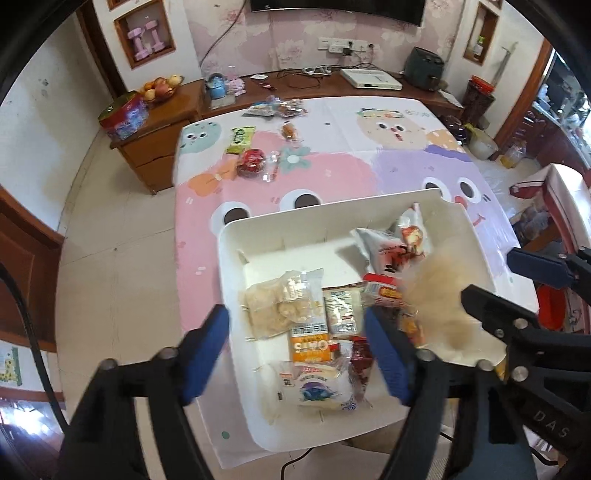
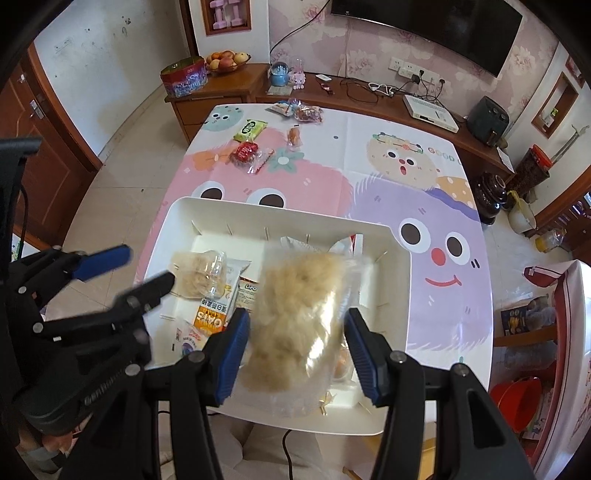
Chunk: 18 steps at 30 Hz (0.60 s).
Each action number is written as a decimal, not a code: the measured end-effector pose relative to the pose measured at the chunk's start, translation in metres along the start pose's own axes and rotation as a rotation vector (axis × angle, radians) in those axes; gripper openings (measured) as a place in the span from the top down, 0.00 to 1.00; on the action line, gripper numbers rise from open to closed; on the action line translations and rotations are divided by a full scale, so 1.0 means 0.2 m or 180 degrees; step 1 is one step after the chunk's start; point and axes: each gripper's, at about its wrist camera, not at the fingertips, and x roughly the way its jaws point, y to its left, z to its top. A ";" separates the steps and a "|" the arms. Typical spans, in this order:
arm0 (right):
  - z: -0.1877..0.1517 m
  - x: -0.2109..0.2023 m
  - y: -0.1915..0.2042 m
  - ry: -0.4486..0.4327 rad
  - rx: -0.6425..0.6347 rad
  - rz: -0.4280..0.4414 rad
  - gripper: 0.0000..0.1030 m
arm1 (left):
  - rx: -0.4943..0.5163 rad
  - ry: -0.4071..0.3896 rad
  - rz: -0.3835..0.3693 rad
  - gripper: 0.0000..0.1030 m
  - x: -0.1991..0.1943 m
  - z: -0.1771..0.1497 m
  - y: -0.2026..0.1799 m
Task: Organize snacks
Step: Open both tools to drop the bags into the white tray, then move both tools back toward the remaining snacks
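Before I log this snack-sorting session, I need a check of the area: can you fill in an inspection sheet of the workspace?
Surface: table under a cartoon-monster cloth.
Job's things: white bin at the near edge, holding several packets; a clear bag of pale puffed snack, blurred, above it.
Clutter: green packet, red packet and other small wrapped snacks lie loose at the far end.
Grippers: right tongs open either side of the blurred bag, contact unclear; left tongs open, over the bin, holding nothing.
Cables: wires on the sideboard below the wall sockets.
Surroundings: TV, fruit bowl, tiled floor.
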 end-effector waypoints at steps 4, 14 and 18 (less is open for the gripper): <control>0.00 0.01 -0.01 0.0033 0.0034 -0.0019 0.47 | -0.0045 0.0023 -0.0001 0.21 0.01 0.00 0.02; -0.02 0.03 0.02 0.0085 -0.0020 -0.0008 0.46 | -0.0091 0.0049 0.0042 0.21 0.01 -0.01 0.05; -0.01 0.03 0.04 0.0081 -0.0055 -0.0002 0.46 | -0.0104 0.0044 0.0048 0.21 0.01 -0.01 0.06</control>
